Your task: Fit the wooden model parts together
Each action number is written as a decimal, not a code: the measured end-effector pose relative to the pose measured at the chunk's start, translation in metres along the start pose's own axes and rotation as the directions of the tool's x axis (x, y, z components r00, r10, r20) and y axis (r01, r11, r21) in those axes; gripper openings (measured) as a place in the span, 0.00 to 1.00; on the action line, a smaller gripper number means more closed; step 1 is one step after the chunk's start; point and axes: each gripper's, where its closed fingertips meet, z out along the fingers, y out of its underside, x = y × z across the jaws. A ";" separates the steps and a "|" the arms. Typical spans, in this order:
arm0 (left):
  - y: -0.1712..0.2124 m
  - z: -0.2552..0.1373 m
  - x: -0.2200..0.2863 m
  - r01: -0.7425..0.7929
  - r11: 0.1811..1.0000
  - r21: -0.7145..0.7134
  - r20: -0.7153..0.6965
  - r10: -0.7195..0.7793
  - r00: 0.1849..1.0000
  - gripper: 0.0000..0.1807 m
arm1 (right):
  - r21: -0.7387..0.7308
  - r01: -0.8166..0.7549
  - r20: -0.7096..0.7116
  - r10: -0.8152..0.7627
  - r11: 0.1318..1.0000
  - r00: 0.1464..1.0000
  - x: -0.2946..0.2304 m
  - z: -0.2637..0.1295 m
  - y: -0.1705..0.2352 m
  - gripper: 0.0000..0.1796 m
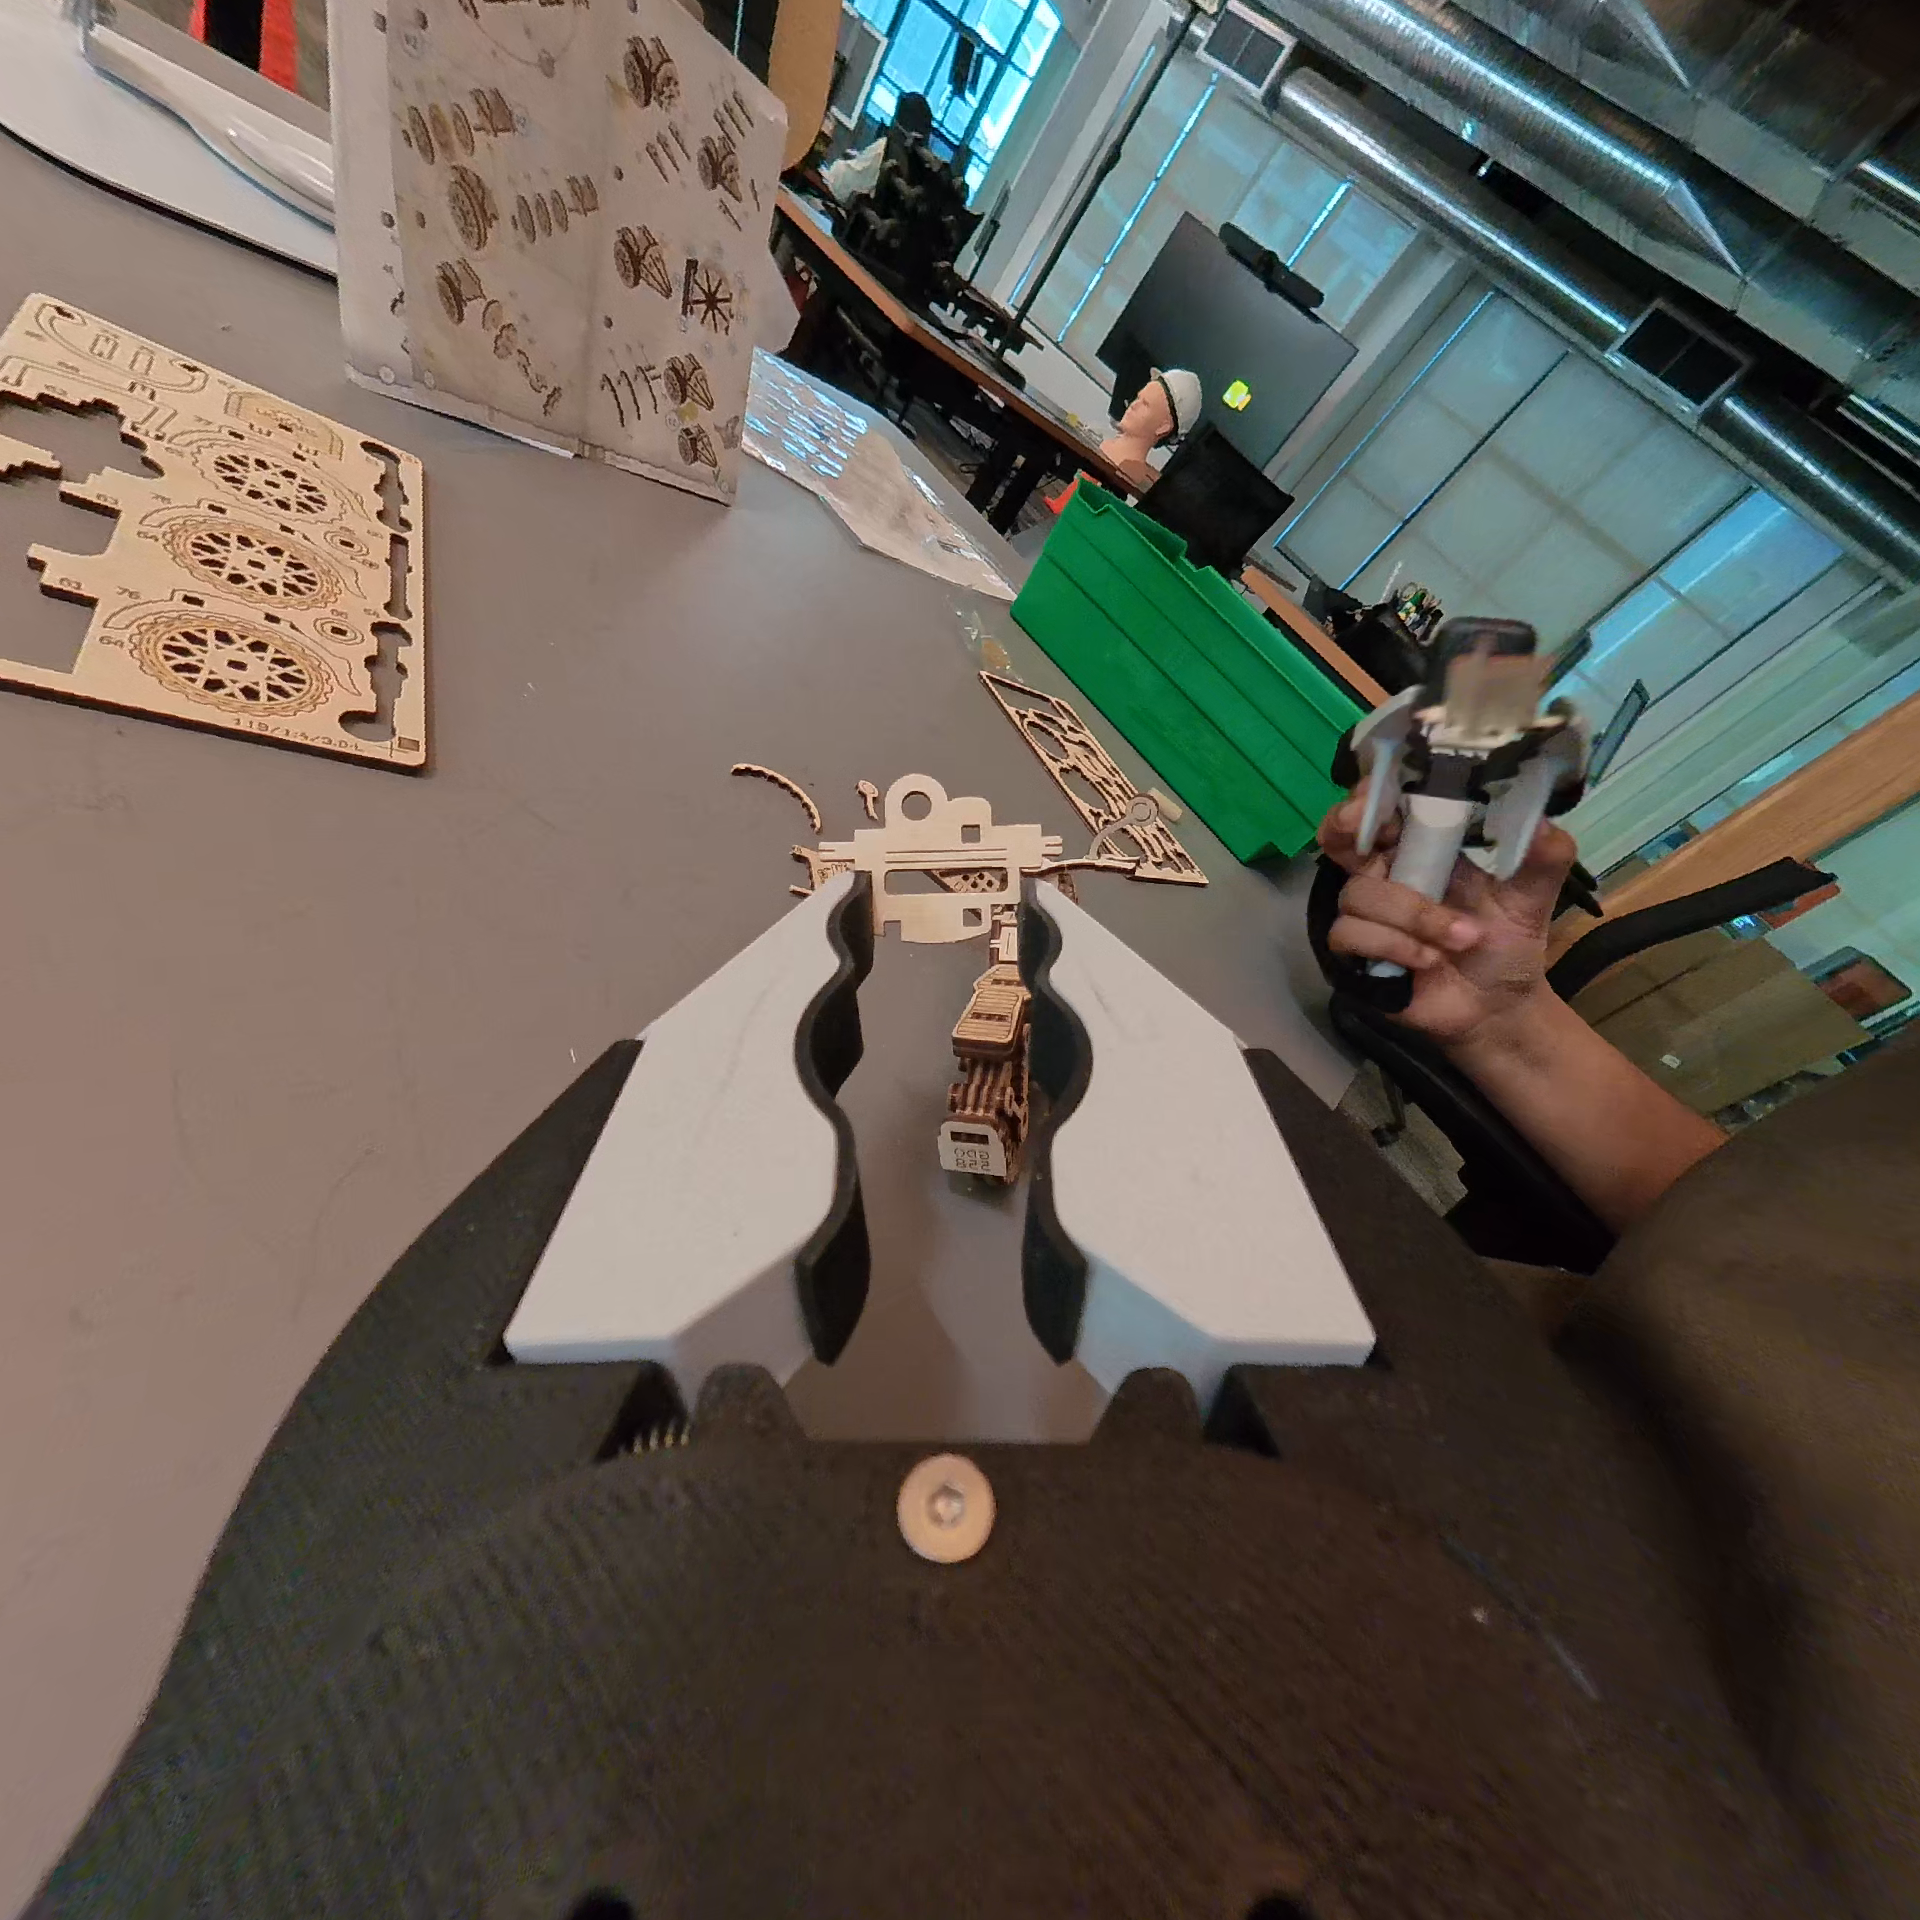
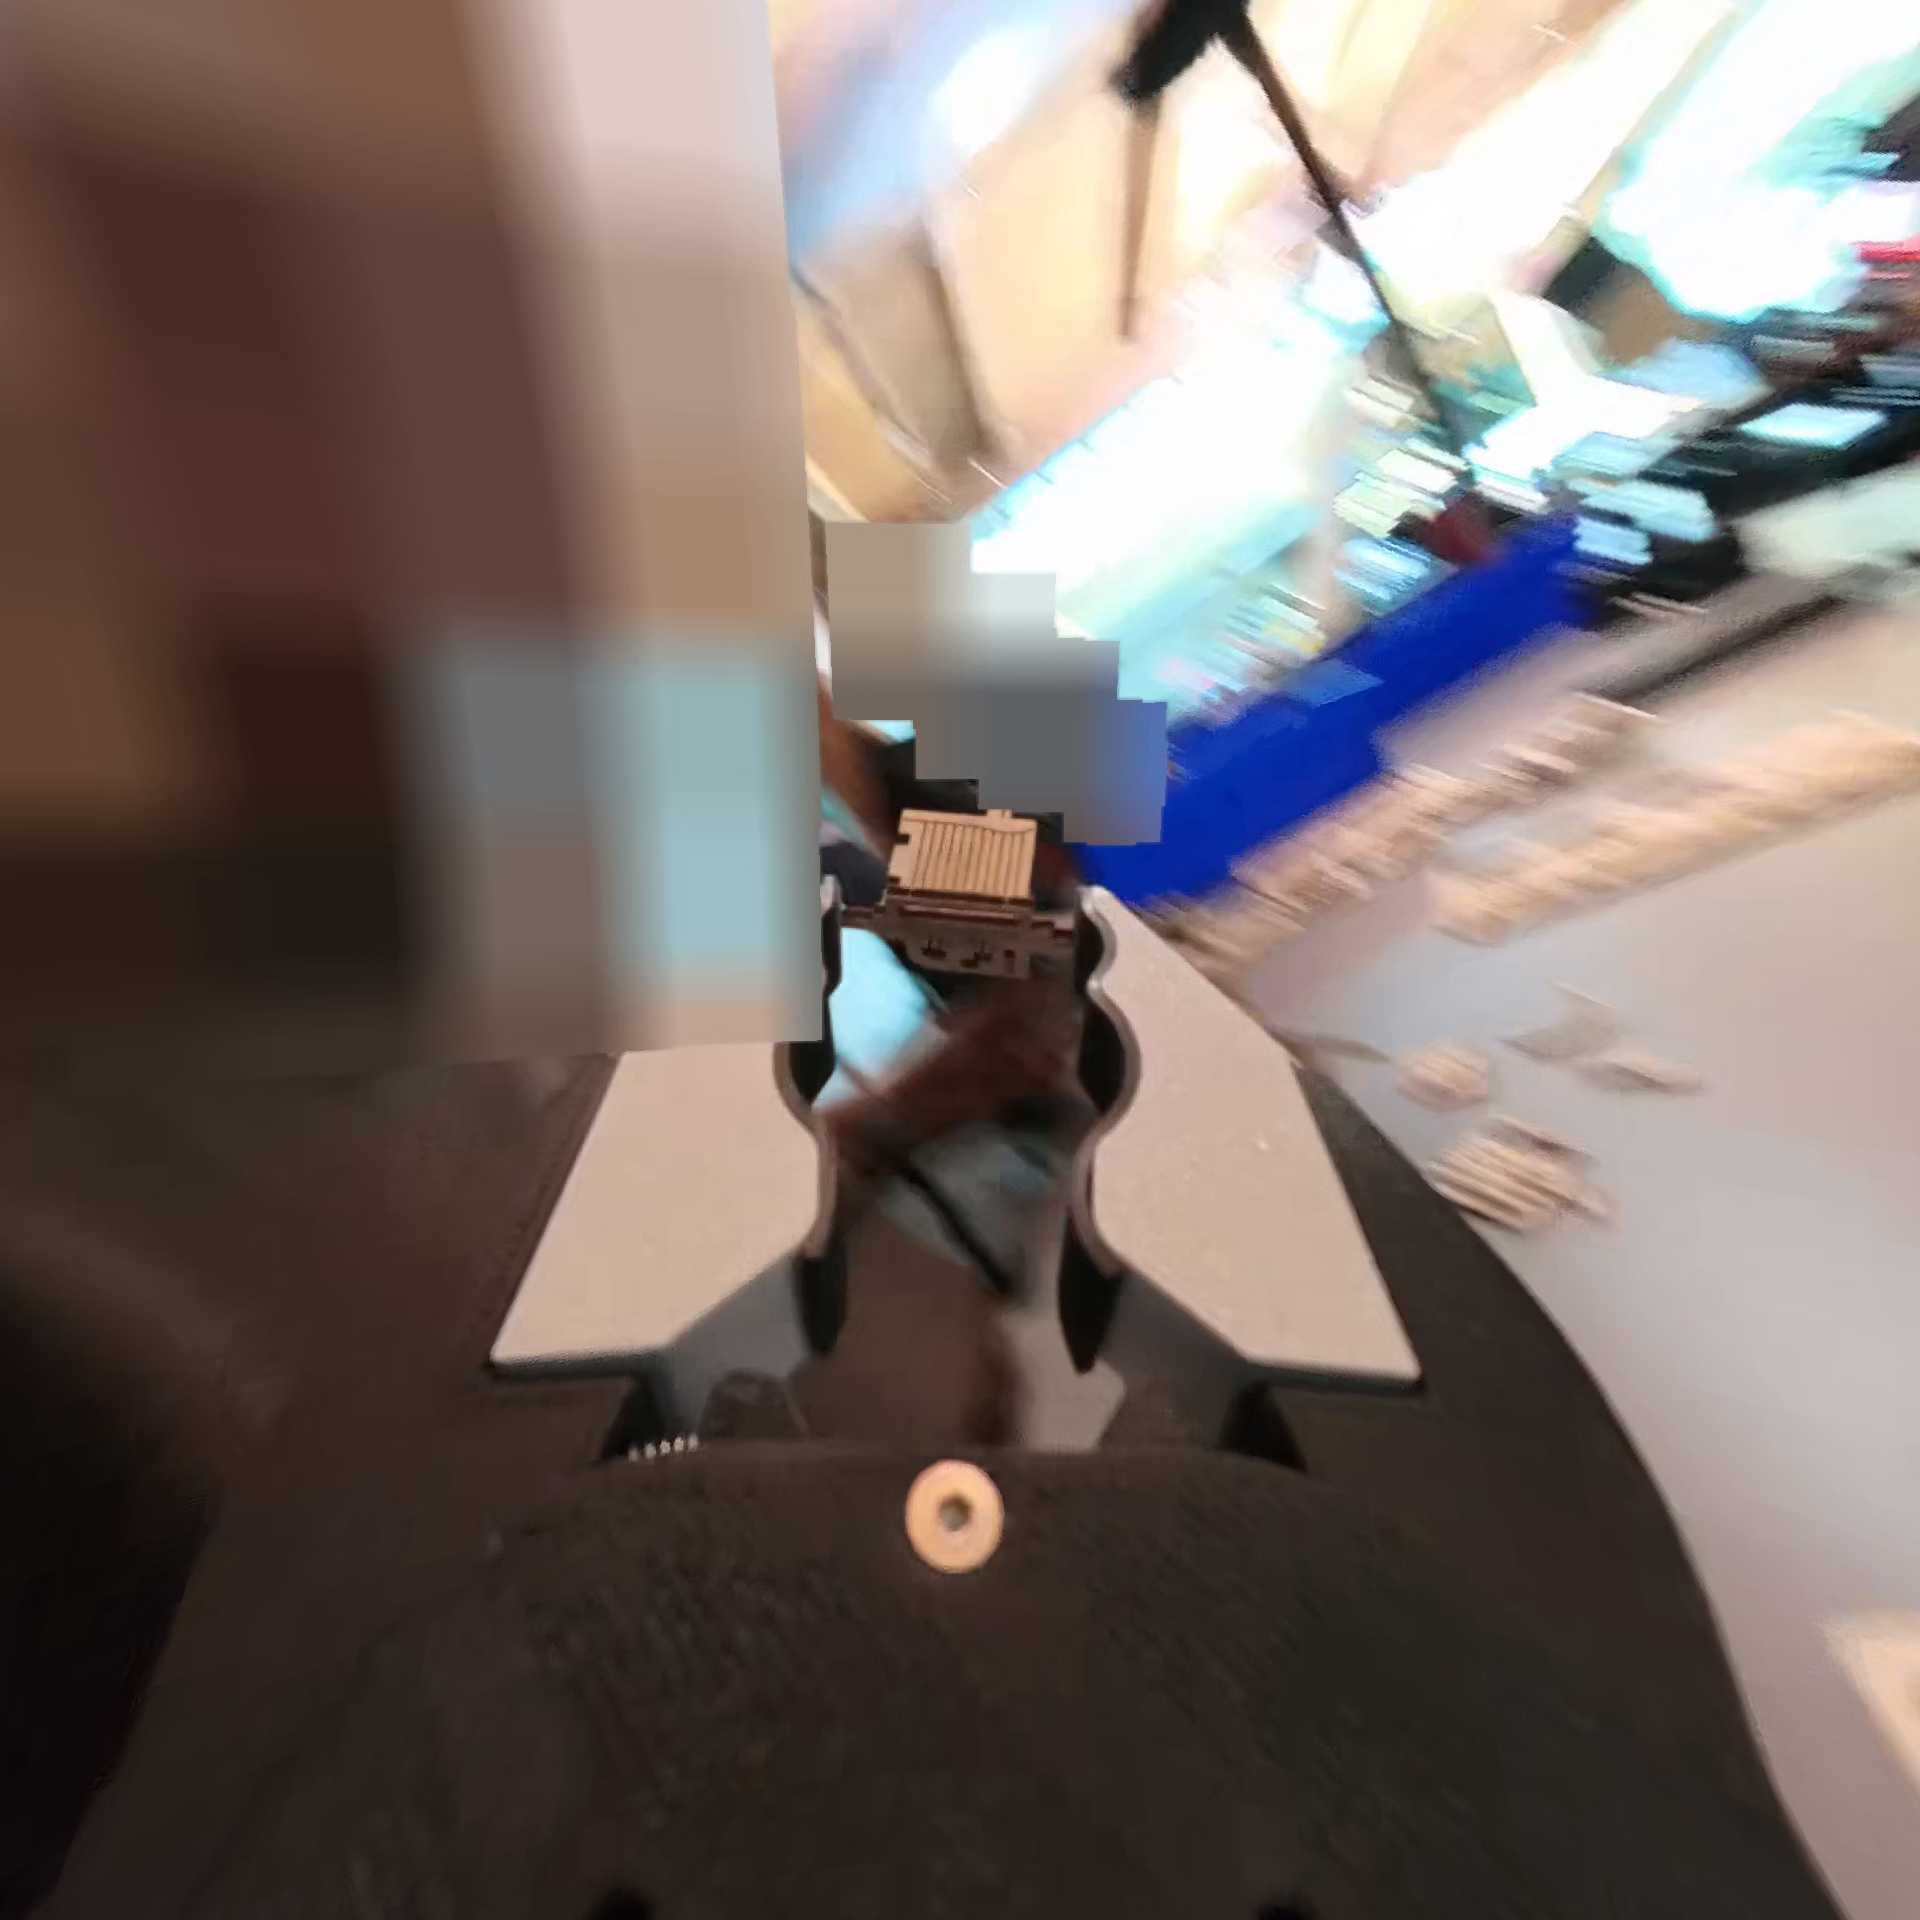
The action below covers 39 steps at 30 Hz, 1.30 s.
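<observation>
In the left wrist view my left gripper is shut on a flat pale wooden part with a round loop on top, held at the fingertips just above the grey table. A small assembled wooden model piece lies on the table below, between the fingers. My right gripper, held in a hand, is raised off the table's right edge. In the blurred right wrist view the right gripper is shut on a small wooden assembly with a ribbed panel. Its left fingertip is hidden by a mosaic patch.
A laser-cut wooden sheet with wheel shapes lies at the left. An instruction booklet stands at the back. A green bin sits at the right edge, with a sheet fragment and small loose pieces near it.
</observation>
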 end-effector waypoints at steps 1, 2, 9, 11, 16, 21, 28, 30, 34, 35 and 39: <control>0.000 0.000 0.000 0.000 1.000 0.000 0.000 0.000 1.000 0.14 | -0.069 0.056 -0.079 -0.062 0.996 0.995 0.008 0.002 0.009 0.25; 0.000 0.000 0.000 0.000 1.000 0.000 0.000 0.000 1.000 0.14 | -0.142 0.114 -0.139 -0.134 0.983 0.981 0.015 0.004 0.018 0.24; 0.001 0.000 0.000 0.001 1.000 -0.003 -0.002 -0.001 1.000 0.14 | -0.485 0.313 -0.226 -0.462 0.817 0.857 0.033 0.013 0.062 0.24; 0.001 0.000 0.000 -0.001 1.000 -0.004 -0.001 0.001 1.000 0.14 | -0.533 0.325 -0.222 -0.499 0.781 0.838 0.036 0.013 0.069 0.25; 0.001 0.001 0.001 -0.001 1.000 -0.007 -0.001 0.001 1.000 0.14 | -0.603 0.355 -0.210 -0.572 0.714 0.793 0.041 0.011 0.078 0.25; 0.002 0.001 0.001 -0.001 1.000 -0.008 -0.002 0.001 1.000 0.14 | -0.632 0.363 -0.200 -0.597 0.685 0.777 0.043 0.012 0.083 0.25; 0.002 0.001 0.001 -0.001 1.000 -0.009 -0.002 0.001 1.000 0.14 | -0.638 0.373 -0.203 -0.615 0.674 0.762 0.044 0.011 0.082 0.25; 0.002 0.001 0.001 -0.001 1.000 -0.009 -0.003 0.001 1.000 0.14 | -0.643 0.380 -0.202 -0.625 0.665 0.754 0.044 0.011 0.082 0.25; 0.002 0.002 0.001 0.000 1.000 -0.010 -0.003 0.000 1.000 0.14 | -0.659 0.388 -0.195 -0.645 0.644 0.739 0.046 0.012 0.084 0.25; 0.002 0.002 0.001 0.000 1.000 -0.010 -0.003 0.000 1.000 0.14 | -0.662 0.390 -0.193 -0.648 0.641 0.737 0.046 0.012 0.084 0.25; 0.002 0.002 0.001 0.000 1.000 -0.011 -0.004 0.000 1.000 0.14 | -0.670 0.391 -0.189 -0.654 0.631 0.732 0.047 0.013 0.086 0.25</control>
